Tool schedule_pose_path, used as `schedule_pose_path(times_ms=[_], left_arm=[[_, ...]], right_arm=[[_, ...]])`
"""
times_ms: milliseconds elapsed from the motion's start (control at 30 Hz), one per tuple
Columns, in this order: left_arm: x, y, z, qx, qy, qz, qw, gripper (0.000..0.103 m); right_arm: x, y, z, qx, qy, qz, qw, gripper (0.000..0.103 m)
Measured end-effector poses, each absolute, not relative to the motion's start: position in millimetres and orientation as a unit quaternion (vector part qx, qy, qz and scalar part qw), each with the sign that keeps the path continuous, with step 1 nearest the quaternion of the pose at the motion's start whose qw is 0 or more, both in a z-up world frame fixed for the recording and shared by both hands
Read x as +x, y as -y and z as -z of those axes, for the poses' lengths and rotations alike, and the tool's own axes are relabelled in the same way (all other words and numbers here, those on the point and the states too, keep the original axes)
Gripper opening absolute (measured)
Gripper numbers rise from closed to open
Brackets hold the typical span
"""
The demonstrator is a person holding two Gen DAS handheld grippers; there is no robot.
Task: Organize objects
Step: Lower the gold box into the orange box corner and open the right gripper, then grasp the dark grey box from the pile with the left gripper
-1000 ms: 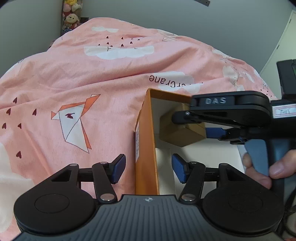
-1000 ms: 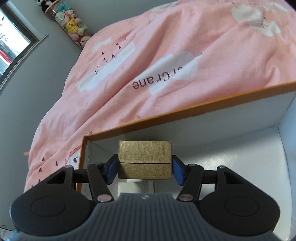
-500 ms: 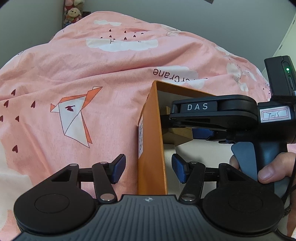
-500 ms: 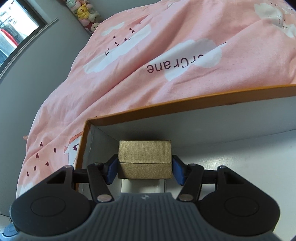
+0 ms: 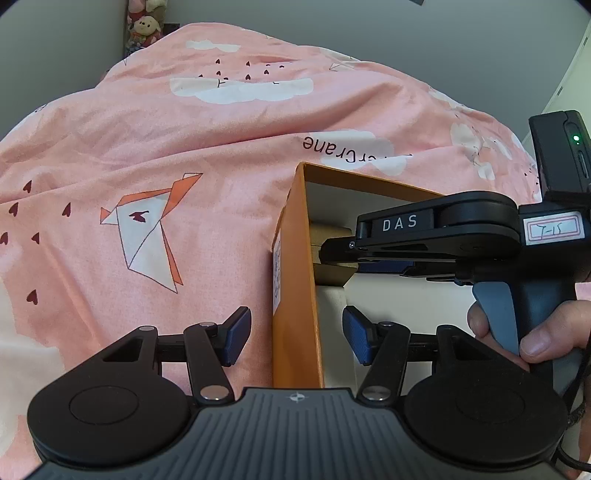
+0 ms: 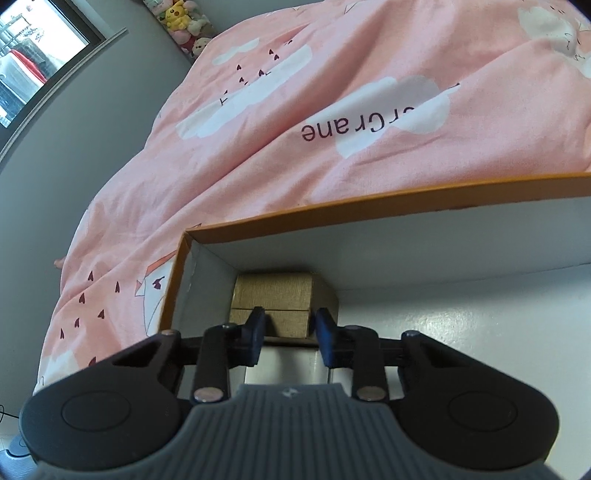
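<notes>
An orange cardboard box (image 6: 369,206) with a white inside lies open on the bed. A small gold box (image 6: 273,295) rests on its floor in the far left corner and shows partly behind the wall (image 5: 328,232). My right gripper (image 6: 290,328) hovers just in front of the gold box. Its jaws are closing, with nothing between the blue pads (image 6: 255,332). In the left wrist view it reaches into the box from the right (image 5: 332,253). My left gripper (image 5: 295,332) is open and straddles the box's left wall (image 5: 291,295) without touching it.
A pink duvet (image 5: 166,147) with clouds and paper cranes covers the bed around the box. Plush toys (image 6: 181,22) sit at the far wall, beside a window (image 6: 33,55). A person's hand (image 5: 535,332) grips the right gripper's handle.
The right gripper has let go of the gold box, which now rests in the box's corner. Its jaws have narrowed in front of it. The left gripper has kept still.
</notes>
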State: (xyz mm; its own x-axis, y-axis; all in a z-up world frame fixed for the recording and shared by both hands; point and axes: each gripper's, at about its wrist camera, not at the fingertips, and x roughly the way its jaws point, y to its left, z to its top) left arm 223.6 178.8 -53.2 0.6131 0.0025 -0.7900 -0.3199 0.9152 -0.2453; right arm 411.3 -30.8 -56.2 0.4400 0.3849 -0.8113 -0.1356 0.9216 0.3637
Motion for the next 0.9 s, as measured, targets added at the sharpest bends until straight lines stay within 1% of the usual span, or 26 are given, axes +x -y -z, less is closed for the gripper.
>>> schedule_pose_path(times_ms=[167, 333, 400, 433, 467, 533, 567, 633, 667, 767, 900], left_arm=[[220, -176, 47, -0.182, -0.427, -0.096, 0.88, 0.067], [212, -171, 35, -0.175, -0.418, -0.098, 0.886, 0.067], [205, -168, 26, -0.172, -0.407, -0.098, 0.892, 0.07], [200, -167, 21, -0.17, -0.4, -0.097, 0.895, 0.071], [195, -165, 15, -0.169, -0.391, -0.096, 0.9, 0.073], [184, -161, 5, -0.163, -0.378, -0.089, 0.907, 0.074], [178, -158, 0, -0.16, -0.373, -0.085, 0.91, 0.074], [165, -152, -9, -0.155, -0.363, -0.078, 0.915, 0.074], [158, -148, -13, -0.151, -0.359, -0.074, 0.918, 0.074], [139, -138, -21, -0.144, -0.357, -0.06, 0.921, 0.078], [119, -128, -17, -0.158, -0.385, -0.032, 0.909, 0.08]], right_arm=[[408, 33, 50, 0.114, -0.501, -0.157, 0.844, 0.032], [386, 36, 25, 0.093, -0.471, -0.17, 0.861, 0.033], [372, 40, 11, 0.08, -0.452, -0.177, 0.87, 0.033], [364, 42, 5, 0.073, -0.441, -0.179, 0.877, 0.035], [354, 46, -2, 0.063, -0.426, -0.183, 0.884, 0.04], [333, 52, -14, 0.045, -0.397, -0.185, 0.898, 0.047], [322, 56, -19, 0.036, -0.384, -0.184, 0.904, 0.049], [299, 66, -27, 0.03, -0.36, -0.182, 0.915, 0.06], [288, 71, -29, 0.029, -0.348, -0.182, 0.919, 0.063], [257, 82, -34, 0.008, -0.334, -0.182, 0.925, 0.063], [221, 95, -34, -0.001, -0.341, -0.178, 0.923, 0.064]])
